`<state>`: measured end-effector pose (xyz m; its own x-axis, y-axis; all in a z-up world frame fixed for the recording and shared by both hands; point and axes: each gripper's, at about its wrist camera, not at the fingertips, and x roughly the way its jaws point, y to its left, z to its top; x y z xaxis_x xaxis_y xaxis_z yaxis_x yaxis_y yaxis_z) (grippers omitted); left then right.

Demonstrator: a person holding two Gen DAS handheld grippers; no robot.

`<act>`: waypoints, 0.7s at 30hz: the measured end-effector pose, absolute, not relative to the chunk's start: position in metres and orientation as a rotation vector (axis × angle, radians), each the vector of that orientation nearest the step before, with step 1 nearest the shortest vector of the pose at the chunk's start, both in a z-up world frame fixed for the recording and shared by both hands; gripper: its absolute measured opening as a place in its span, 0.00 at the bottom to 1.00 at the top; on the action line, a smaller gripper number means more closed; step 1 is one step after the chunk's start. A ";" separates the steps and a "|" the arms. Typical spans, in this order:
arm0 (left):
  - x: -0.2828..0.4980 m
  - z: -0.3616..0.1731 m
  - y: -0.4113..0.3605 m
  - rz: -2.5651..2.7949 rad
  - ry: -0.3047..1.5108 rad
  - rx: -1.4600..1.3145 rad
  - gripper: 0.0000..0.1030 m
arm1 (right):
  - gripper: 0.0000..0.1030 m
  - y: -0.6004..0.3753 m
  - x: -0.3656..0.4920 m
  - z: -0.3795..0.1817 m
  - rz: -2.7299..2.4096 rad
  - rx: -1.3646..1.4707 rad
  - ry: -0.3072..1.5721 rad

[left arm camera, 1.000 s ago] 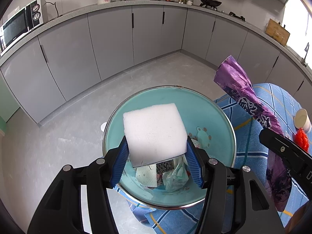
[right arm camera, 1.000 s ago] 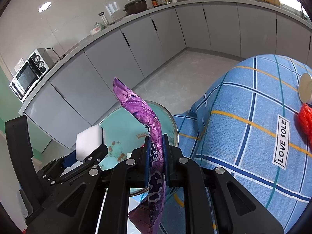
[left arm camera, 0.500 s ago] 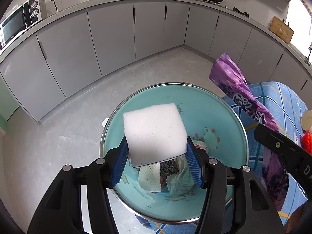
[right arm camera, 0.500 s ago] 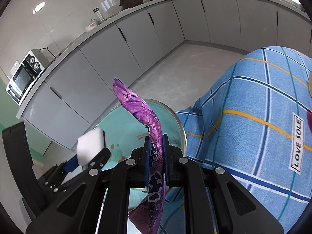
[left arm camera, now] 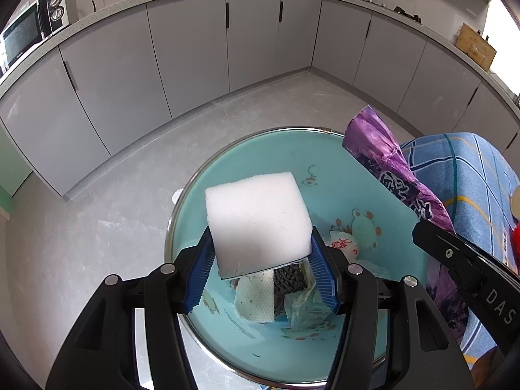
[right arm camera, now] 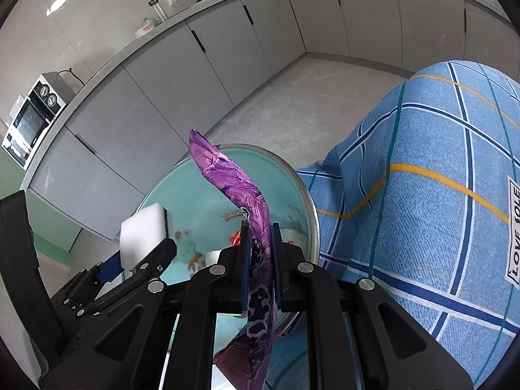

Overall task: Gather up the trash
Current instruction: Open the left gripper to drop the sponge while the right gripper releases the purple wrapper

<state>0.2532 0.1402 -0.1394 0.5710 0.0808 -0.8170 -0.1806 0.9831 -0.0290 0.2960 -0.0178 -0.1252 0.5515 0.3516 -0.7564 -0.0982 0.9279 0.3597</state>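
My left gripper (left arm camera: 260, 260) is shut on a white foam block (left arm camera: 256, 221), held over the open mouth of a teal bin (left arm camera: 341, 175) with a metal rim. Inside the bin lie crumpled paper, a dark scrap and clear plastic (left arm camera: 279, 295). My right gripper (right arm camera: 260, 240) is shut on a crumpled purple wrapper (right arm camera: 237, 188) that sticks up above the bin's near rim (right arm camera: 305, 195). In the left wrist view the wrapper (left arm camera: 390, 169) hangs at the bin's right edge. The foam block (right arm camera: 143, 234) shows at the left in the right wrist view.
A table with a blue plaid cloth (right arm camera: 422, 178) stands right beside the bin. Grey cabinets (left arm camera: 195, 48) line the far walls, with a microwave (left arm camera: 29, 29) on the counter. Bare grey floor (left arm camera: 113, 195) lies around the bin.
Both grippers have sunk and come closer over the bin, which now fills more of each view. Each grip is unchanged.
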 end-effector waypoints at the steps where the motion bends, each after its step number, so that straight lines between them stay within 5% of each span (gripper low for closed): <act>1: 0.254 -0.140 0.140 0.154 0.953 -0.113 0.54 | 0.13 -0.017 0.296 -0.126 0.271 0.290 0.953; 21: 0.259 -0.154 0.144 0.164 0.998 -0.113 0.54 | 0.16 -0.005 0.309 -0.140 0.283 0.276 0.991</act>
<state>0.2592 0.1443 -0.1536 0.5315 0.0856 -0.8427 -0.1894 0.9817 -0.0197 0.3093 -0.0051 -0.1395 0.5173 0.3570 -0.7778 -0.1083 0.9289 0.3542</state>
